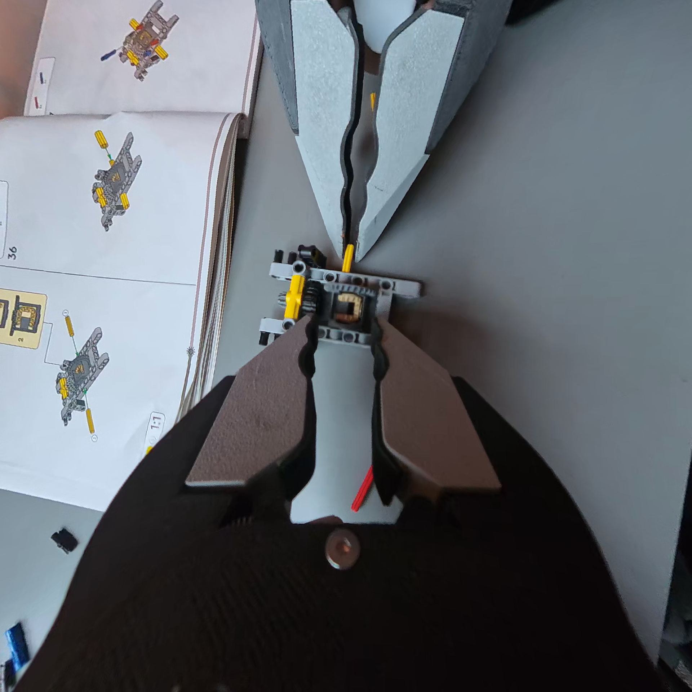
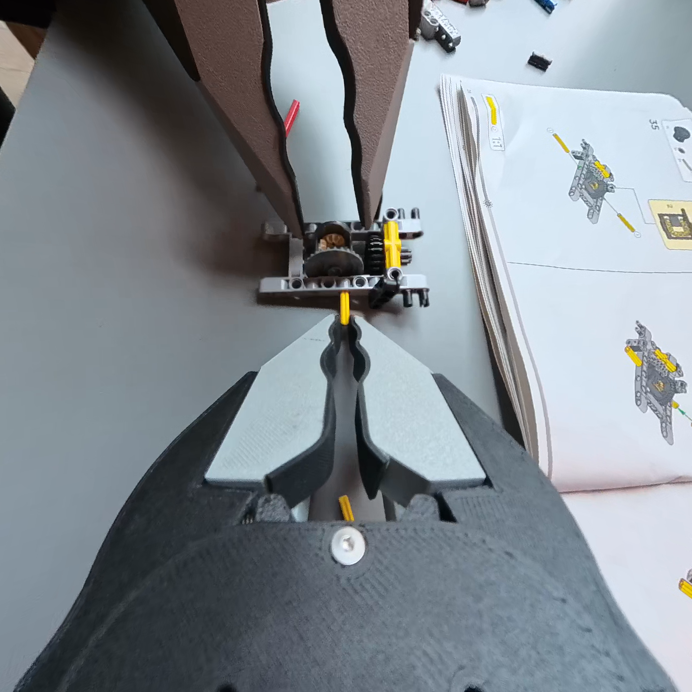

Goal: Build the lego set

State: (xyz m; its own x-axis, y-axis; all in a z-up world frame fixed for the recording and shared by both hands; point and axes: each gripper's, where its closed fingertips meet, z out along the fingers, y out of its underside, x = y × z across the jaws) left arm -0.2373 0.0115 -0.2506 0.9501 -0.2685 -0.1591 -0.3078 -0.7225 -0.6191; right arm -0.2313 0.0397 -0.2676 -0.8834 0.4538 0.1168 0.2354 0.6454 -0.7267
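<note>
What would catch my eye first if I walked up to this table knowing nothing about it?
Two pointed grippers meet nose to nose over a small grey lego assembly at the table's middle. The brown-fingered left gripper clamps its frame, while the grey right gripper pinches a yellow axle at a hole in the assembly's side beam. An open instruction booklet lies alongside.

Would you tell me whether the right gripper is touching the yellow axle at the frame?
Touching. In the right wrist view the right gripper pinches the yellow axle at its tips, with the axle's far end entering the grey frame.
</note>
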